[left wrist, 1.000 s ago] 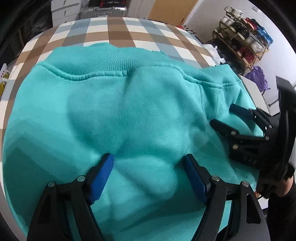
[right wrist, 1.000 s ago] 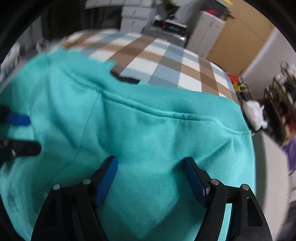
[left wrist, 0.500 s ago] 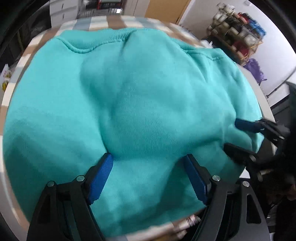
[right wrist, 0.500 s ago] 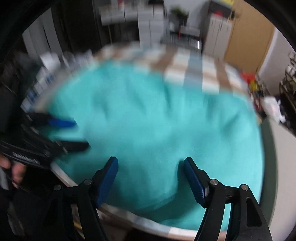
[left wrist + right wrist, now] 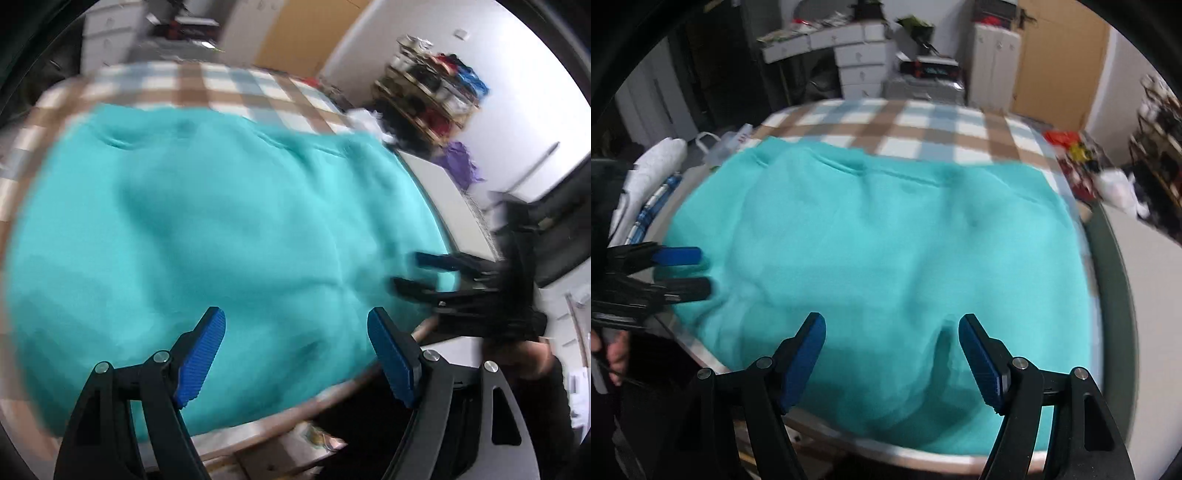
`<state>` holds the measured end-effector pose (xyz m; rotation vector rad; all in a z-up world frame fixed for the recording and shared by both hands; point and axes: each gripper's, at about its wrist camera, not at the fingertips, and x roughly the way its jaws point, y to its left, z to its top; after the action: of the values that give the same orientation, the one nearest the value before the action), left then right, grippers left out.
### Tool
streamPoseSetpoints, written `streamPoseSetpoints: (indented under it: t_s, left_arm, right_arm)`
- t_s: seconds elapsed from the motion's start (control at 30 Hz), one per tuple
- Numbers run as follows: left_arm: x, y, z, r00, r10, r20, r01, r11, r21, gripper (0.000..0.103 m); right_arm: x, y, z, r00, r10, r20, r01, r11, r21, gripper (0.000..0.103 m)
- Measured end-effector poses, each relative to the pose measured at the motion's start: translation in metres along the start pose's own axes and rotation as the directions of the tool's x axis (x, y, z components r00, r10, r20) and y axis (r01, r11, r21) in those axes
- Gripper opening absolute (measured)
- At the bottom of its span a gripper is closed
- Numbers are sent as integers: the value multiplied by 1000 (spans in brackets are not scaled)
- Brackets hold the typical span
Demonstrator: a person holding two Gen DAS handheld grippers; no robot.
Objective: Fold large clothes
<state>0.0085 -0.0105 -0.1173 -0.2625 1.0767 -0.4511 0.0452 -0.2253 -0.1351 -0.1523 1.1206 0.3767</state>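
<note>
we see a large turquoise fleece sweatshirt (image 5: 229,236) (image 5: 886,251) lying folded into a broad block on the tabletop with the brown, white and grey-blue checked cloth (image 5: 229,85) (image 5: 923,125), its ribbed edge toward the far side and its near edge close to the tabletop's rim. our left claw (image 5: 295,350) (image 5: 687,271) hangs above the near part of the sweatshirt with its blue-padded fingers spread wide and nothing between them. our right claw (image 5: 892,350) (image 5: 417,271) hovers over the near edge too, spread wide and holding nothing. each claw shows in the other's view, near the sweatshirt's side edge; whether it touches the fabric we cannot tell, as both views are blurred. as for containers, a wooden shelf rack (image 5: 432,96) by the white wall holds a jumble of red, blue and dark items, too blurred to name. white drawer units (image 5: 860,62) stand beyond the tabletop.
</note>
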Motion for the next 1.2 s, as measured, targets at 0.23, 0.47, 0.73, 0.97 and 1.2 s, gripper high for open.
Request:
streamPoseSetpoints:
  t_s: [0.23, 0.47, 0.73, 0.97, 1.2]
  left_arm:
    - [45, 4, 1, 991, 104, -80, -100, 994, 52, 84]
    - [-11, 18, 52, 988, 139, 62, -135, 989, -51, 84]
    - [54, 54, 76, 970, 243, -26, -244, 965, -99, 86]
    - [48, 55, 77, 981, 193, -6, -193, 980, -52, 90]
    - [-27, 54, 34, 991, 121, 59, -118, 992, -48, 90]
  right_arm:
    - [39, -14, -2, 996, -34, -78, 39, 998, 56, 75]
    - [-17, -17, 55, 996, 23, 86, -27, 999, 45, 74]
    - [67, -40, 127, 990, -144, -13, 144, 986, 79, 75]
    - [88, -57, 123, 987, -161, -25, 162, 980, 118, 100]
    - [-17, -33, 65, 983, 44, 179, -70, 987, 142, 81]
